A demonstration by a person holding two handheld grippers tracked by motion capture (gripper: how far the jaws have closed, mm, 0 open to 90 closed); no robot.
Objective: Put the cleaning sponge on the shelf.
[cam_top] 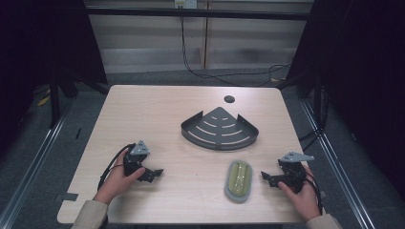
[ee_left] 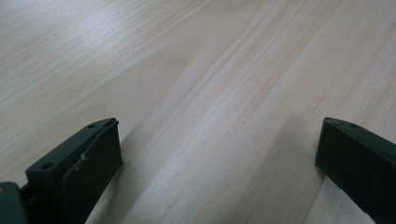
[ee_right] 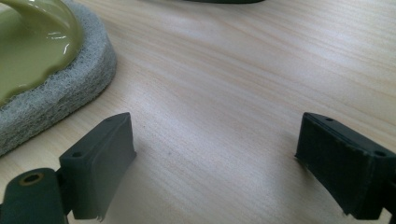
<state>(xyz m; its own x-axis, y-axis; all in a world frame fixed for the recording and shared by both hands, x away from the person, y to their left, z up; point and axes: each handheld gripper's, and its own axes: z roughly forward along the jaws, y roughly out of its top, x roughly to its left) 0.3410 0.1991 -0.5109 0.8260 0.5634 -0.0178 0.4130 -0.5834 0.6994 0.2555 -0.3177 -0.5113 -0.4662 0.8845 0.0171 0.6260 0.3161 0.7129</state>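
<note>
- So far nothing has been picked up: the scrubbing pad [cam_top: 238, 180], a grey oval sponge with an olive-green plastic handle on top, lies flat on the table [cam_top: 157, 114], untouched.
- Taking the scrubbing pad as the landmark, the right hand-held gripper [cam_top: 268, 179] sits just to its right, low over the table, pointing towards it but apart from it.
- In the right gripper view its jaws stand wide, with bare wood between them; the scrubbing pad [ee_right: 51, 70] lies ahead and to the left of the left jaw, not between the two.
- The left hand-held gripper [cam_top: 154, 173] rests well to the left of the scrubbing pad, pointing roughly towards it; in the left gripper view its jaws are also spread wide over bare table and hold nothing.
- The dark slotted corner rack [cam_top: 219, 130] stands beyond the scrubbing pad, nearer the far edge of the table, and it holds nothing.
- My judgement is that the work is at its very start: the approach to the scrubbing pad is all that is under way.
- Left to do, as I judge it: bring the jaws around the pad, close, lift, and probably set it in the corner rack.
</note>
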